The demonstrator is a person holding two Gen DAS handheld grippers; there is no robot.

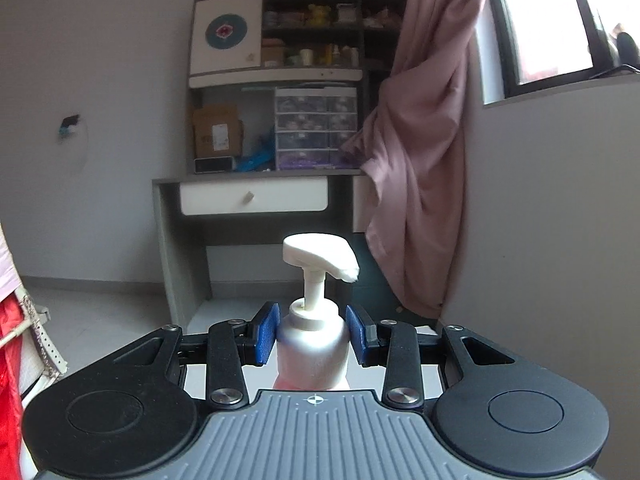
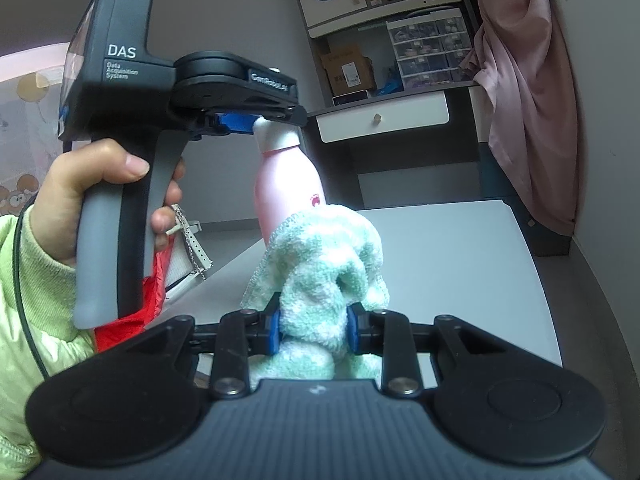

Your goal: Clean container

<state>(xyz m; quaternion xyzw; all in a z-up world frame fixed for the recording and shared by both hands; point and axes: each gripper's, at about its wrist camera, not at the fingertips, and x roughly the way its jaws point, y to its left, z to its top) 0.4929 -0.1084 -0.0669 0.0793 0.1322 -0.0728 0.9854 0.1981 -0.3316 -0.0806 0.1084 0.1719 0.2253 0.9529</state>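
A pink pump bottle (image 2: pixel 286 188) with a white shoulder and a white pump head (image 1: pixel 320 258) stands upright over the white table (image 2: pixel 460 264). My left gripper (image 1: pixel 312 332) is shut on the bottle's white shoulder (image 1: pixel 312 344), blue pads on either side. In the right wrist view that left gripper (image 2: pixel 256 122) grips the bottle's top from the left, with a hand on its grey handle. My right gripper (image 2: pixel 314 332) is shut on a bunched pale green and white cloth (image 2: pixel 320 264), which sits just in front of the bottle's lower body. Whether the cloth touches the bottle is hidden.
A grey desk (image 1: pixel 256 200) with a white drawer, shelves and clear plastic drawer boxes stands against the far wall. A pink curtain (image 1: pixel 424 140) hangs at the right beside a window. Red fabric (image 2: pixel 132 312) and a white basket lie left of the table.
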